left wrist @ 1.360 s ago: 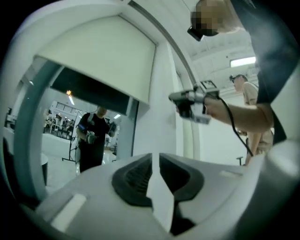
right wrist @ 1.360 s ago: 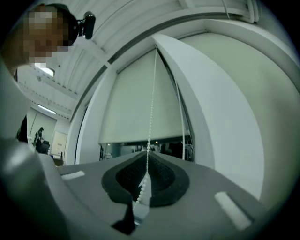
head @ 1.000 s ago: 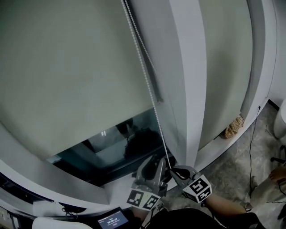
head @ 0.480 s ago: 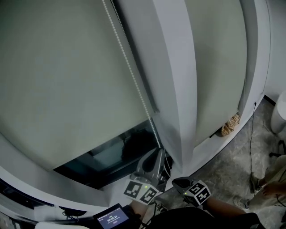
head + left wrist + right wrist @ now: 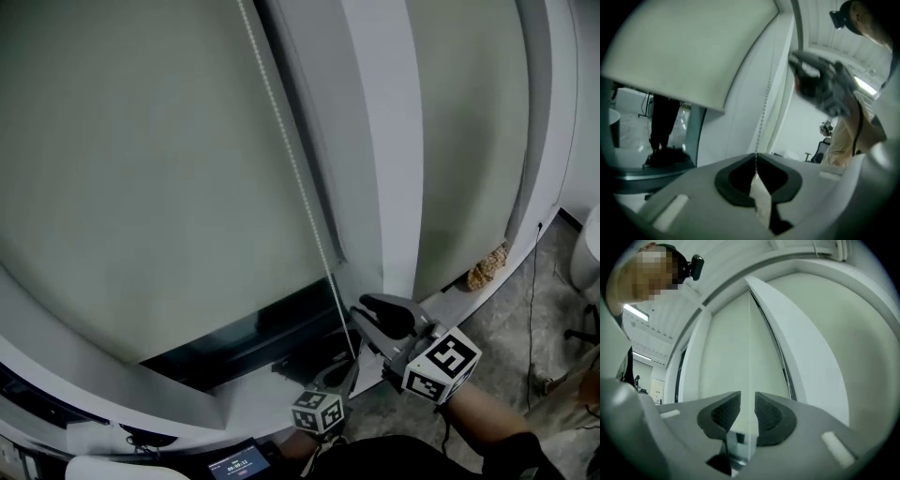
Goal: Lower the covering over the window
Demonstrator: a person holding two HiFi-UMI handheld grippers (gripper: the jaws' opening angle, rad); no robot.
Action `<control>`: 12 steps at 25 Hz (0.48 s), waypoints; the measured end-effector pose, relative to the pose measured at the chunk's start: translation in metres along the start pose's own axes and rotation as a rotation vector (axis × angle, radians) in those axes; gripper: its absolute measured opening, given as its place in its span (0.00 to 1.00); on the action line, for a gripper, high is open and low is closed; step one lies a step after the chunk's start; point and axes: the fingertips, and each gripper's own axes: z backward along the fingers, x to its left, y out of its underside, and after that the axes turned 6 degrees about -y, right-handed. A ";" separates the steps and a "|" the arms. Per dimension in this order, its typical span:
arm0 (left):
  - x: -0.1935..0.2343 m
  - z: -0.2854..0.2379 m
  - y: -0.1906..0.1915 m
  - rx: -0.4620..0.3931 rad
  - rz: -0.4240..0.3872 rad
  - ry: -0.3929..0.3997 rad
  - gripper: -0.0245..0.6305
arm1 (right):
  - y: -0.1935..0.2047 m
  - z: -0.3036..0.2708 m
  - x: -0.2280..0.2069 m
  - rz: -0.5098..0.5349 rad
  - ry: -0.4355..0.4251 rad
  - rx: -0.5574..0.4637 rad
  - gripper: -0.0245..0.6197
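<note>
Two grippers are working the bead chain (image 5: 292,164) hand over hand, and this is the changeover between pulls. The blind (image 5: 150,169) covers most of the window, leaving only a dark strip of glass (image 5: 239,328) bare along the window's lower edge. The chain hangs down the blind's right edge, beside the white pillar (image 5: 394,141). The left gripper (image 5: 339,377) sits low near the sill with its jaws pressed together on the chain, which runs taut up out of the pinch in the left gripper view. The right gripper (image 5: 373,314) is just above it with its jaws spread. They have just been opening, and nothing shows between the pads, with the chain just to their left. The next move, as I judge it, is for the right gripper to reach higher, close on the same strand and pull down while the left lets go. A second ago the right gripper was the low one, clamped at the bottom of the chain, and the left was beside it with its jaws part open. Since then they have swapped heights, and the bare glass strip looks narrower.
</note>
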 end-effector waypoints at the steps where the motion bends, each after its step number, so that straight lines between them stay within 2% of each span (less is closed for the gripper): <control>1: 0.001 -0.001 0.026 0.062 0.006 -0.002 0.06 | -0.031 -0.013 0.003 0.020 -0.024 -0.044 0.19; 3: 0.001 0.001 0.065 0.143 -0.009 -0.005 0.06 | -0.079 -0.040 0.010 0.037 -0.069 -0.096 0.19; 5: -0.001 0.005 0.084 0.173 -0.028 -0.001 0.06 | -0.115 -0.064 0.014 0.045 -0.094 -0.117 0.20; 9: -0.009 0.008 0.087 0.178 -0.049 0.023 0.06 | -0.167 -0.091 0.012 0.060 -0.112 -0.145 0.19; 10: -0.010 0.010 0.085 0.178 -0.047 0.028 0.06 | -0.173 -0.096 0.012 0.072 -0.112 -0.136 0.16; 11: -0.011 0.012 0.084 0.177 -0.045 0.031 0.06 | -0.176 -0.101 0.012 0.085 -0.113 -0.121 0.07; 12: -0.011 0.015 0.083 0.178 -0.044 0.034 0.06 | -0.175 -0.105 0.013 0.094 -0.119 -0.106 0.07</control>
